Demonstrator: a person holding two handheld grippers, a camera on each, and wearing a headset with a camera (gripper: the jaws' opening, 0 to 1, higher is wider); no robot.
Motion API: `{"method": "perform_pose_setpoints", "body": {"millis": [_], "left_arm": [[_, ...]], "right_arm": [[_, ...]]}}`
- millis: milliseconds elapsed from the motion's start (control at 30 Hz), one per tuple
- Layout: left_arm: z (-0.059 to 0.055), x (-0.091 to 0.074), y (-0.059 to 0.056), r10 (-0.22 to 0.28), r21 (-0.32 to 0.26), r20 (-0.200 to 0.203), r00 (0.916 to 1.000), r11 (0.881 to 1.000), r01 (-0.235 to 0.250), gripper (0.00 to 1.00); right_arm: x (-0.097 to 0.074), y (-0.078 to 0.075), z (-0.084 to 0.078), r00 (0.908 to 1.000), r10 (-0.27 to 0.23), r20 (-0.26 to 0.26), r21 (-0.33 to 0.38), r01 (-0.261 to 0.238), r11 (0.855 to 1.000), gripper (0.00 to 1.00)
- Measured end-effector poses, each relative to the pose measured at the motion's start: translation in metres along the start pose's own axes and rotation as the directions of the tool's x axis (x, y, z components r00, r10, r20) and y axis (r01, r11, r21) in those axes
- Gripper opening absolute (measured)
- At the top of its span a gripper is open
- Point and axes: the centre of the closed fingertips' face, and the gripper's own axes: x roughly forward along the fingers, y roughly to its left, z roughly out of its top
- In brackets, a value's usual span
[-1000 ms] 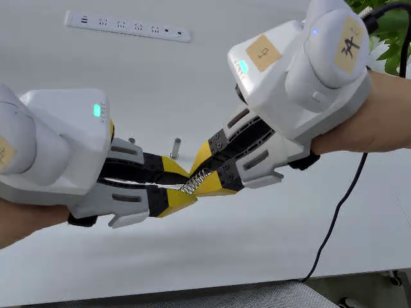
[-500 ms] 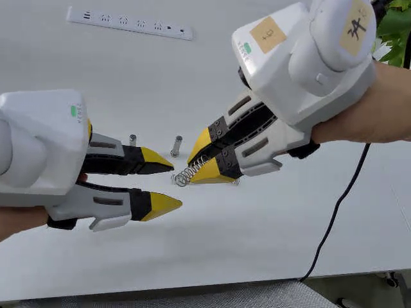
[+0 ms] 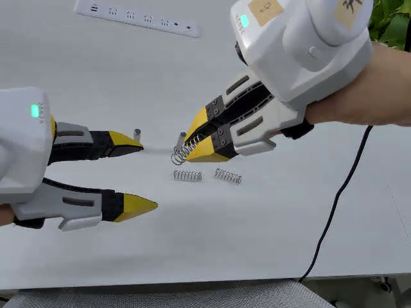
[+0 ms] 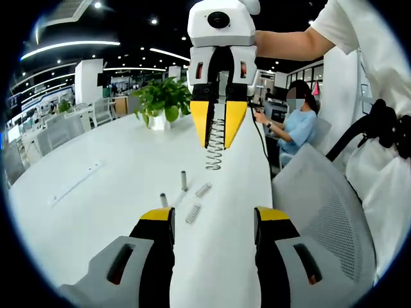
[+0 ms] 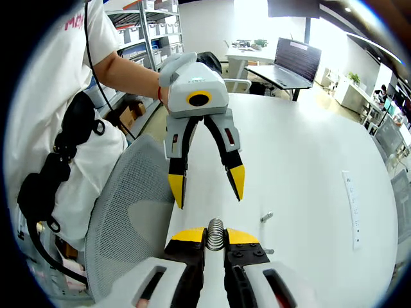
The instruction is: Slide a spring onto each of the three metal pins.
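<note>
1. The right gripper (image 3: 187, 148) comes in from the upper right of the head view. Its jaws are clenched on one end of a spring (image 3: 179, 154).
2. The rest of that spring sticks out past the yellow tips, in the air above the table (image 3: 270, 231). Its free end is just beside a pin (image 3: 182, 136); I cannot tell whether they touch.
3. In the right gripper view the same spring (image 5: 216, 231) shows end-on as a coil nipped between the gripper's (image 5: 216, 239) two tips.
4. The left gripper (image 3: 149, 178) is low on the left, with its jaws spread wide and nothing between them. Its upper tip points toward a second pin (image 3: 137, 134).
5. Both pins stand upright on the table and are bare.
6. Two loose springs lie flat on the table in front of the pins, one (image 3: 187, 175) to the left and one (image 3: 228, 176) to the right, apart from each other.
7. In the left gripper view the left gripper (image 4: 215, 217) frames the two pins (image 4: 183, 180) (image 4: 163, 199) and the loose springs (image 4: 203, 189) (image 4: 192, 213). The right gripper (image 4: 217, 136) hangs above them with its spring (image 4: 214, 153) pointing down.
8. The right gripper view shows the left gripper (image 5: 207, 190) opposite, jaws splayed, with a pin (image 5: 266, 217) below it to the right.
9. A power strip (image 3: 136, 17) lies at the far edge of the table, and a black cable (image 3: 337, 199) runs off the right side.
</note>
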Motion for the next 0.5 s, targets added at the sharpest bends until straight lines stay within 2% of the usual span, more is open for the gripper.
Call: {"method": "perform_pose_setpoints", "body": {"millis": [133, 300, 500], "left_arm": [[-0.005, -0.007, 0.006, 0.025, -0.002, 0.013, 0.9996, 1.000, -0.025, 0.54], [-0.014, -0.014, 0.014, 0.056, -0.012, 0.005, 0.9984, 0.998, -0.056, 0.61], [-0.022, -0.020, 0.020, 0.079, -0.024, 0.014, 0.9967, 0.997, -0.079, 0.68]], "right_arm": [[0.004, -0.012, 0.003, 0.9998, -0.010, -0.015, 0.000, 0.010, 1.000, 0.06], [0.011, -0.028, 0.007, 0.9987, -0.029, -0.042, -0.005, 0.029, 1.000, 0.06], [0.017, -0.044, 0.011, 0.9957, -0.051, -0.077, -0.008, 0.051, 0.999, 0.06]]}}
